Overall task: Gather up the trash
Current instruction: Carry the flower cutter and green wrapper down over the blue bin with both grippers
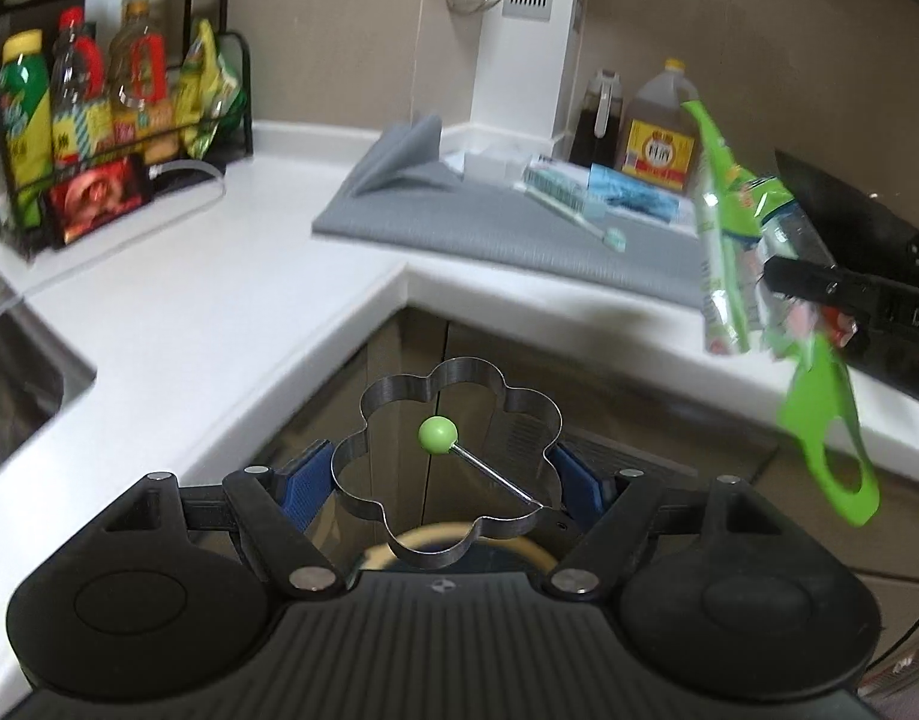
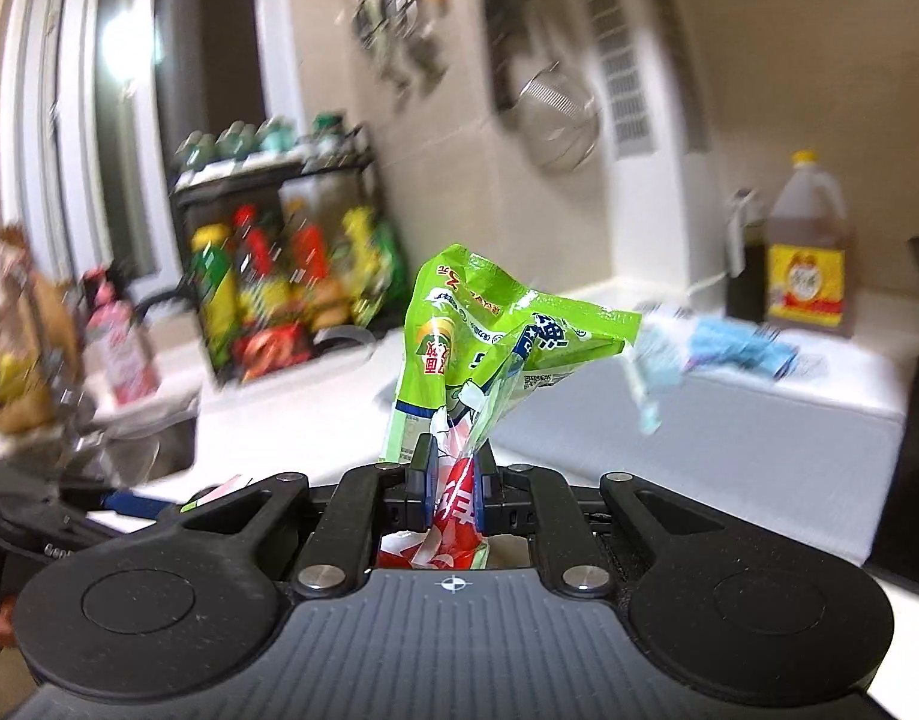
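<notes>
Both tongs are loaded: my right tongs (image 2: 456,480) are clenched on a crumpled green snack wrapper (image 2: 483,330), pinched low at its red-and-white bunched end, and my left tongs (image 1: 447,480) stand wide but press on a flower-shaped metal egg ring (image 1: 447,468) with a green-knobbed wire handle (image 1: 438,435). That wrapper hangs in the air over the edge of the white tabletop (image 1: 219,276); it is thin film, nearly weightless and slippery, so I judge the gathered bunch the only safe place to hold, since a flat flap would slide out. The ring is stiff and springy; its lobes sit against the blue pads (image 1: 306,489), and I think too hard a squeeze would bend it. My left hand tilts downward beyond the tabletop's inner corner, over a round rim that may be a bin; my right points more level, toward the grey mat (image 1: 489,222).
</notes>
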The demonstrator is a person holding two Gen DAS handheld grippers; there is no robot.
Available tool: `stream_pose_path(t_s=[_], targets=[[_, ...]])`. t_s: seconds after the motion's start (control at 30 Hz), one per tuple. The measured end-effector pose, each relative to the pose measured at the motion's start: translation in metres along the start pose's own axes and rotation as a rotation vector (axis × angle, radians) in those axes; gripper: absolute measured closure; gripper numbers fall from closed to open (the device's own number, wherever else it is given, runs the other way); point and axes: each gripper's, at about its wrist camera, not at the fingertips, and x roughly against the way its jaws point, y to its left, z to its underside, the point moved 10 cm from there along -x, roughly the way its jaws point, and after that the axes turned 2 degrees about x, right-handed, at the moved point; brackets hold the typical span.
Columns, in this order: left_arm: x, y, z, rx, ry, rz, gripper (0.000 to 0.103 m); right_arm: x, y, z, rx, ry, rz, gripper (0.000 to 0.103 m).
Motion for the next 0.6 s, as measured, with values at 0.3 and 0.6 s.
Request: stream_pose_path(t_s=[0.3,0.6], targets=[[-0.017,0.016,0.06,0.049,0.086,-0.011,0.021,-0.026,0.035,0.062,0.051,0.18,-0.022,0.09],[-0.044,0.025,0.093,0.055,0.162,-0.033,0.021,-0.056,0.043,0.106,0.103,0.298,-0.024,0.09]])
